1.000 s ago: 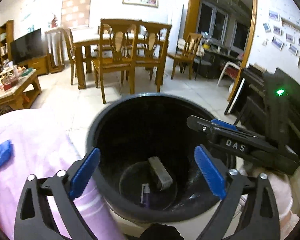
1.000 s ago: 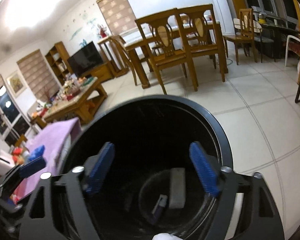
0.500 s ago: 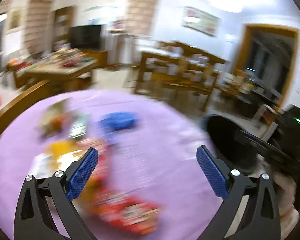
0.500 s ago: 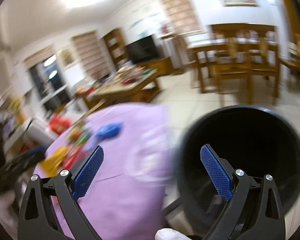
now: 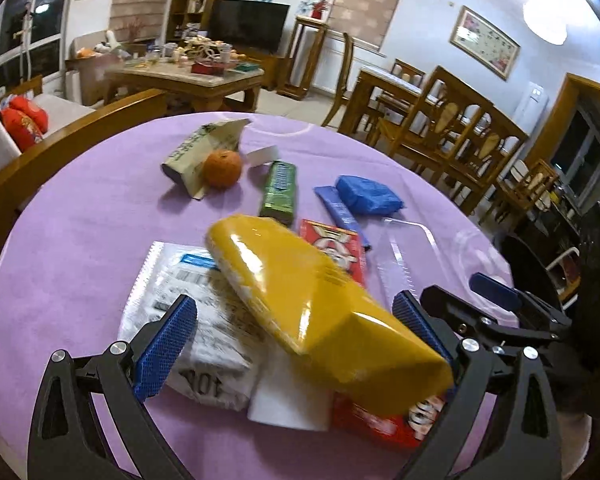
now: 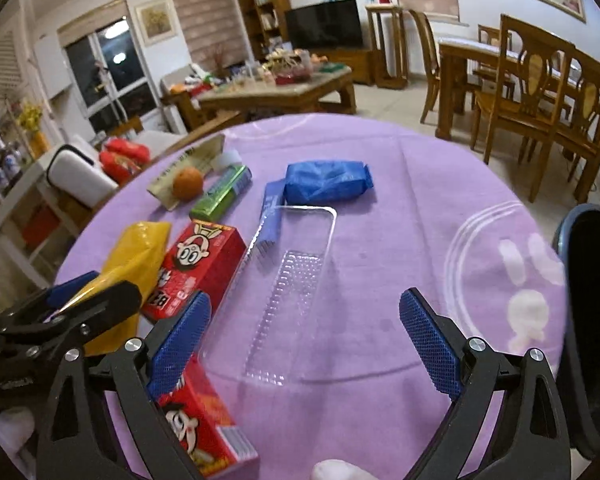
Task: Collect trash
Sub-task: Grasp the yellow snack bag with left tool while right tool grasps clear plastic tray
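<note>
Trash lies spread on a round table under a purple cloth (image 5: 80, 240). My left gripper (image 5: 292, 340) is open, its fingers either side of a yellow bag (image 5: 320, 300) that rests on a white mailer (image 5: 180, 300) and a red box (image 5: 380, 420). My right gripper (image 6: 304, 340) is open low over a clear plastic tray (image 6: 288, 280), with a red cartoon box (image 6: 200, 420) by its left finger. A second red box (image 6: 200, 264), a blue packet (image 6: 328, 182), a green pack (image 6: 224, 196) and an orange (image 6: 187, 183) lie farther off.
The black bin (image 6: 592, 320) stands off the table's right edge. A wooden chair back (image 5: 72, 140) curves round the table's far left. Dining chairs (image 6: 540, 92) and a cluttered coffee table (image 6: 276, 88) stand beyond on the tiled floor.
Both grippers have swung left from above the black bin to above the purple table and its trash. Their jaws stayed apart and hold nothing.
</note>
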